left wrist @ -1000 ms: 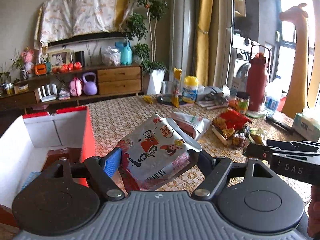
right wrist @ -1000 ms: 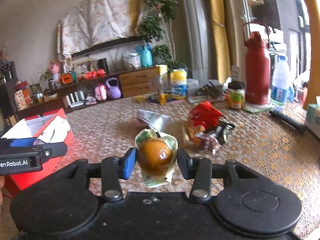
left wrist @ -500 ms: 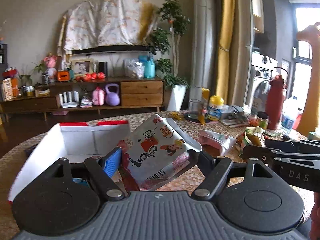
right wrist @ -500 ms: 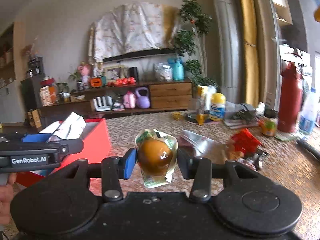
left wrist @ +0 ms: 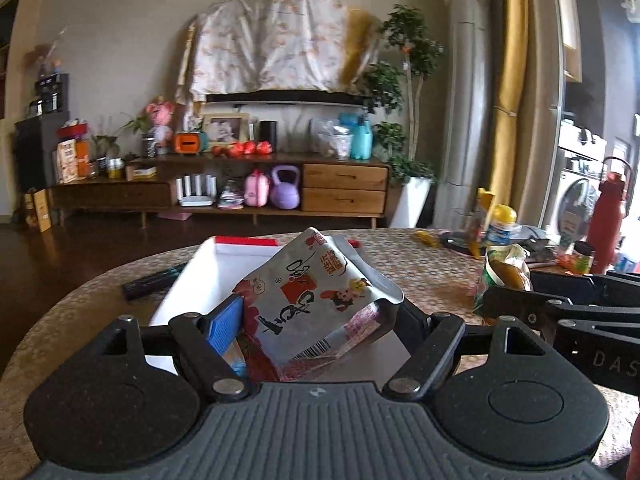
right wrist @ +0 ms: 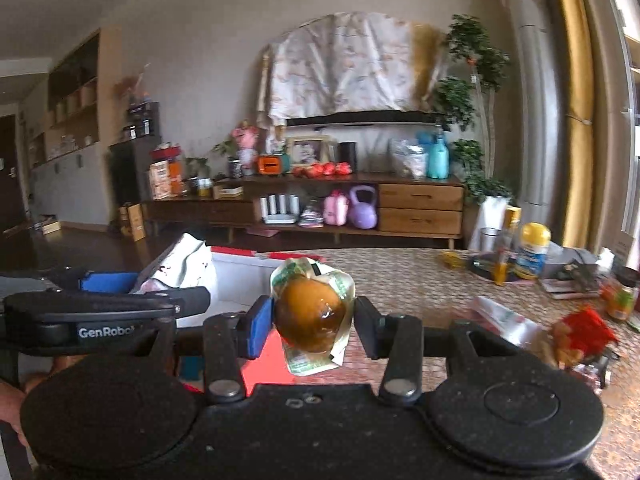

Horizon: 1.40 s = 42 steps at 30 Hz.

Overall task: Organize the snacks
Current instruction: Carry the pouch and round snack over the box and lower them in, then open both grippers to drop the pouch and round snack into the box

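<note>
Both grippers swung from table to red box (left wrist: 240, 242) at 12 o'clock: left gripper (left wrist: 316, 320) clamps silver snack pouch (left wrist: 316, 300), right gripper (right wrist: 308, 320) clamps wrapped brown snack (right wrist: 310, 314); drop-off next.

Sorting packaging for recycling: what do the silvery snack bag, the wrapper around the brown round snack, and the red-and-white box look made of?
Snack bag: likely metallised plastic film; silvery, creased, glossy. Wrapper: clear glossy plastic, contents visible through it. Box: probably cardboard; flat matte white walls, red rim.
</note>
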Motion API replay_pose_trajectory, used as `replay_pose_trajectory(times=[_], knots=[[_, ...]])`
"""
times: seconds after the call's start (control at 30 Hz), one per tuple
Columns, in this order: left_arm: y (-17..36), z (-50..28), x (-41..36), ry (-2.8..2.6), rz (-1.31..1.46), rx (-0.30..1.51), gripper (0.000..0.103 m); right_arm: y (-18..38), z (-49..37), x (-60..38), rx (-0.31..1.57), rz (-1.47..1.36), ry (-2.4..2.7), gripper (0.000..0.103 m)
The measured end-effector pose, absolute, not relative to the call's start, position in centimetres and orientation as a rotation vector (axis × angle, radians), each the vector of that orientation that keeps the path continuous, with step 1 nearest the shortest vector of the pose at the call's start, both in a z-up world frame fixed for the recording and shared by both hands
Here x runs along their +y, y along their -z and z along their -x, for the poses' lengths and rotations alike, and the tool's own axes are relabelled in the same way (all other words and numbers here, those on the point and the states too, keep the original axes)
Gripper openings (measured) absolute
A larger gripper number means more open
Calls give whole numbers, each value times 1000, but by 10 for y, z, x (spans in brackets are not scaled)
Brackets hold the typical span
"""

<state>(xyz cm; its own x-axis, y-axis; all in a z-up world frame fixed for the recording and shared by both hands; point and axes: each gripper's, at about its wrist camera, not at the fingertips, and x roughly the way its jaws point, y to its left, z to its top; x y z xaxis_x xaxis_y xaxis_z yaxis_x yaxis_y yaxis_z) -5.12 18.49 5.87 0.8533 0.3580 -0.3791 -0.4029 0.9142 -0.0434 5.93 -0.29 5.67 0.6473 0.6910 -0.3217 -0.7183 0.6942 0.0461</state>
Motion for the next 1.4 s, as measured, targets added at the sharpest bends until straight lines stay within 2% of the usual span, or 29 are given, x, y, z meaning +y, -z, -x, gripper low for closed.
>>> replay_pose_trajectory(times=[0.47,1.4], knots=[[-48,61,217,-458,148,403,79,-56,-50,40,349,123,-877,43],[-12,21,252,-439,148,526,79,-36,-80,98,443,217,-919,43]])
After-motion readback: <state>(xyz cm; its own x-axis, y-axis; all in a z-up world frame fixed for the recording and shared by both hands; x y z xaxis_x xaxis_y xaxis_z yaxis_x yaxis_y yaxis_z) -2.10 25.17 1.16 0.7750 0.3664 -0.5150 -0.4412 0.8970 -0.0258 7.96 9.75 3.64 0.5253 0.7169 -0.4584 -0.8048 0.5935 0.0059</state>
